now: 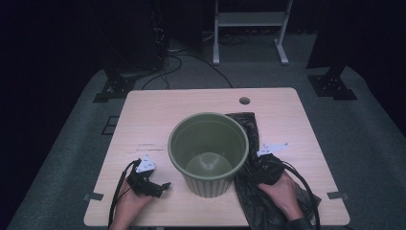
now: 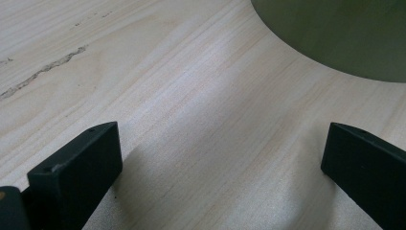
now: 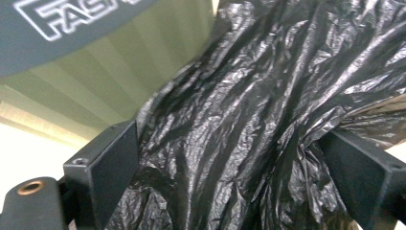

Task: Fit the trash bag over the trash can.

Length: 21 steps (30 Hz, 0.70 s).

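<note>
An olive-green ribbed bin (image 1: 208, 153) stands upright and empty in the middle of the wooden table (image 1: 158, 110). A crumpled black plastic bag (image 1: 249, 128) lies against the bin's right side and runs to the table's front edge. My right gripper (image 1: 258, 165) rests low on the bag; in the right gripper view its jaws (image 3: 230, 143) stand wide apart, open, with folds of the bag (image 3: 268, 81) between them and the bin (image 3: 115, 62) just behind. My left gripper (image 1: 158, 186) hovers left of the bin, open over bare wood (image 2: 220, 143), with the bin (image 2: 335, 33) ahead to the right.
A round cable hole (image 1: 244, 100) sits near the table's far edge. Faint scuff marks (image 1: 146, 146) mark the wood left of the bin. Behind the table are a white frame (image 1: 249, 21), black stand feet (image 1: 115, 88) and floor cables (image 1: 191, 62).
</note>
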### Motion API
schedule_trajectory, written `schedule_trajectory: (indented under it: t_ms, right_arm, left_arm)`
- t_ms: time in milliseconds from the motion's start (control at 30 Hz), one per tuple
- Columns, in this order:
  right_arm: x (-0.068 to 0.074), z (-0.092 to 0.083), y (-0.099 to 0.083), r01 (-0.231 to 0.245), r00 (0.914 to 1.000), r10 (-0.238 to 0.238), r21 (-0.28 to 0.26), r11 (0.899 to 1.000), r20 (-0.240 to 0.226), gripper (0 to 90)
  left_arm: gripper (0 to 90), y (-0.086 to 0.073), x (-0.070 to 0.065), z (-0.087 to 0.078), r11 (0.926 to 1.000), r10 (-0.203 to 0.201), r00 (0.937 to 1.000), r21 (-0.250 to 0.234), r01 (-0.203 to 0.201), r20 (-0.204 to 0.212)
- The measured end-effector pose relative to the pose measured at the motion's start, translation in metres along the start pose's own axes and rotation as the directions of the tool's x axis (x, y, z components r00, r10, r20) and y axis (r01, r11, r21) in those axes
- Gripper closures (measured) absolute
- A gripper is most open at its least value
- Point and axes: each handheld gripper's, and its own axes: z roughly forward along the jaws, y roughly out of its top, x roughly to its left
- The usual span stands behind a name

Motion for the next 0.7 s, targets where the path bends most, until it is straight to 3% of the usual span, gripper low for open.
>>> schedule_trajectory:
  t_ms: [267,433,533,700]
  right_arm:
    - [0.009,0.012,0.001,0.030,0.9993,-0.031,0.036,0.999,0.023,9.0]
    - [0.017,0.016,-0.002,0.074,0.9915,-0.078,0.041,0.996,0.104,14.2]
    - [0.023,0.017,-0.003,0.113,0.9776,-0.120,0.050,0.992,0.173,24.2]
    - [0.025,0.014,-0.004,0.113,0.9788,-0.116,0.032,0.993,0.169,50.6]
  left_arm:
    - [0.0,0.000,0.000,0.000,1.0000,0.001,1.0000,0.001,-0.001,0.001]
    - [0.0,0.000,0.000,0.000,1.0000,0.001,1.0000,0.001,-0.001,0.001]
    - [0.0,0.000,0.000,0.000,1.0000,0.000,1.0000,0.000,0.000,0.000]
    - [0.0,0.000,0.000,0.000,1.0000,0.001,1.0000,0.001,-0.001,0.001]
